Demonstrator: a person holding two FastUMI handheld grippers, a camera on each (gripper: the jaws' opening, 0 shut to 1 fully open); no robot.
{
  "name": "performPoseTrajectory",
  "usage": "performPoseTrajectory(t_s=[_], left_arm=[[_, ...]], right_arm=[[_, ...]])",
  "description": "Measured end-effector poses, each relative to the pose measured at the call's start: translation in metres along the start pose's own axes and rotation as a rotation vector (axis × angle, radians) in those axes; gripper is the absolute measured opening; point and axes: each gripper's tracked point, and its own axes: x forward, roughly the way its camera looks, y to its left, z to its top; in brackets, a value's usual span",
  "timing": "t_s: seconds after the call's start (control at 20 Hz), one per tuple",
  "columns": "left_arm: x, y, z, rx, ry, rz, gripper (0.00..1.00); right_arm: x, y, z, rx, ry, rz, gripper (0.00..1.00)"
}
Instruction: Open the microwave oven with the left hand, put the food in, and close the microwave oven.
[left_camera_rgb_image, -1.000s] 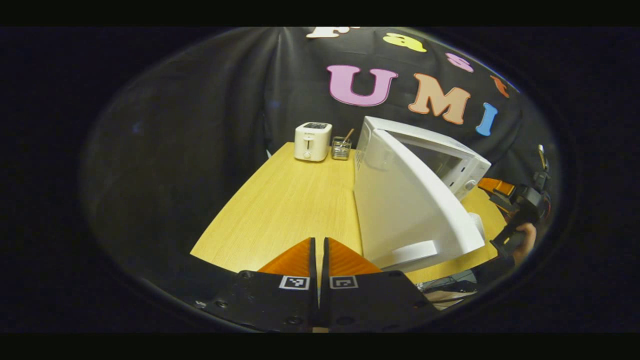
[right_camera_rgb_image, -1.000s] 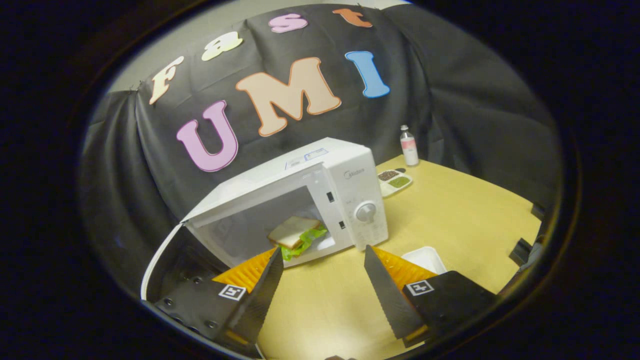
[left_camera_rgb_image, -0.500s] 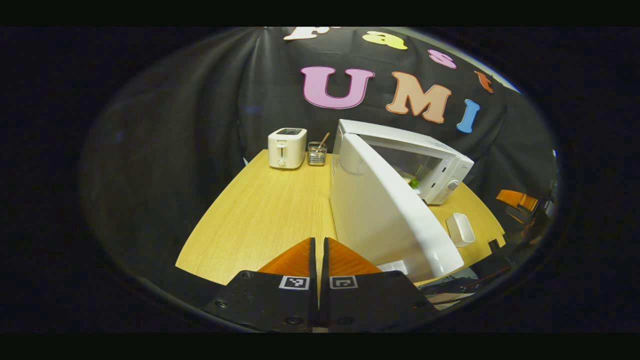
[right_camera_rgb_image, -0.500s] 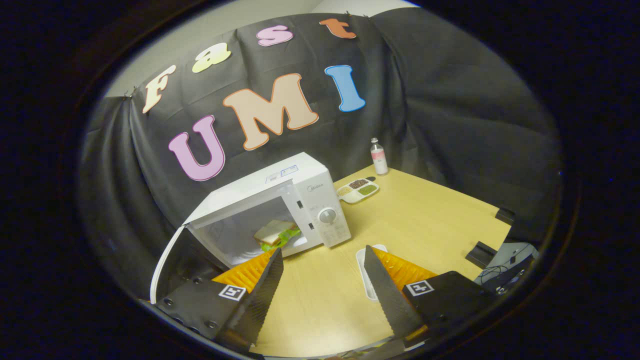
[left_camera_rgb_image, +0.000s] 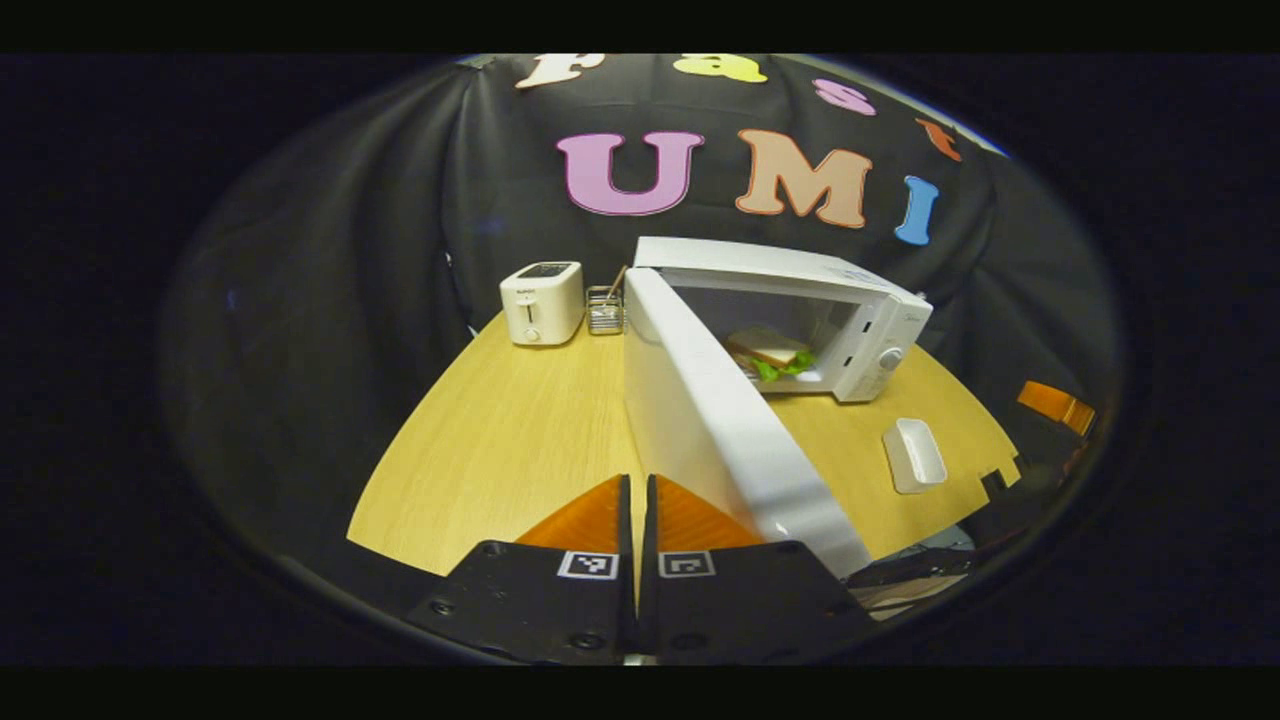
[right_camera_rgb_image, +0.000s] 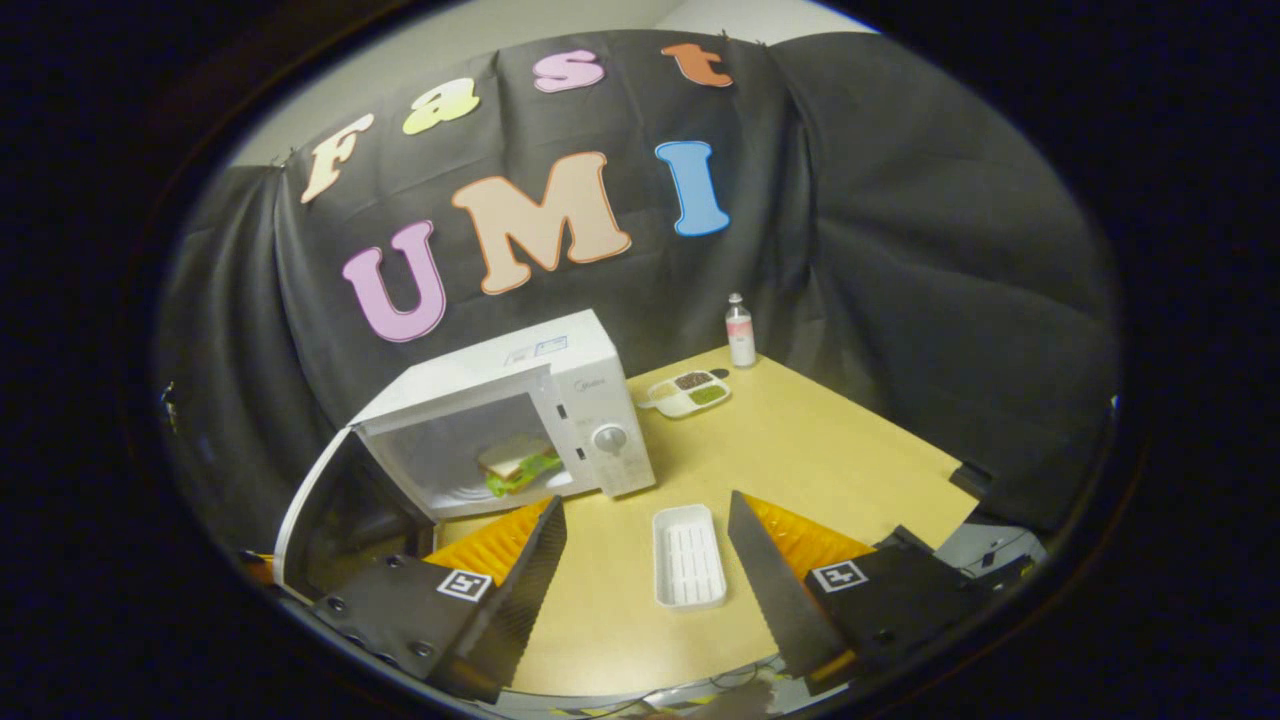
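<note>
Inside the microwave (right_camera_rgb_image: 500, 420) the sandwich (right_camera_rgb_image: 515, 465) now rests; the right gripper (right_camera_rgb_image: 645, 560) has backed off — fingers wide, empty. Left gripper (left_camera_rgb_image: 637, 515), pressed closed and empty, faces the open door (left_camera_rgb_image: 730, 440) — closing remains.

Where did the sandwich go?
The sandwich lies inside the open microwave, seen in both gripper views, behind the swung-out door and left of the dial.

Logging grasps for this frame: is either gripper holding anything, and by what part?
Nothing is held. The left gripper is shut on nothing; the right gripper is open over the table, and the sandwich lies inside the microwave.
</note>
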Motion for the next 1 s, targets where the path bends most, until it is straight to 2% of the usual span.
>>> performPoseTrajectory(t_s=[0.25,0.3,0.55,0.75,1.0], left_arm=[[0.009,-0.052,0.009,-0.068,-0.009,0.011,0.01],[0.011,-0.062,0.011,-0.076,-0.013,0.010,0.00],[0.029,-0.112,0.024,-0.073,-0.030,0.003,0.01],[0.045,-0.152,0.038,-0.037,-0.055,-0.035,0.01],[0.072,-0.200,0.071,0.015,-0.102,-0.127,0.01]], right_arm=[[0.017,-0.030,0.013,-0.044,0.017,0.029,0.91],[0.019,-0.036,0.016,-0.051,0.018,0.037,1.00],[0.033,-0.064,0.033,-0.060,0.007,0.062,1.00],[0.040,-0.079,0.047,-0.065,-0.015,0.057,0.99],[0.044,-0.088,0.052,-0.064,-0.032,0.058,0.99]])
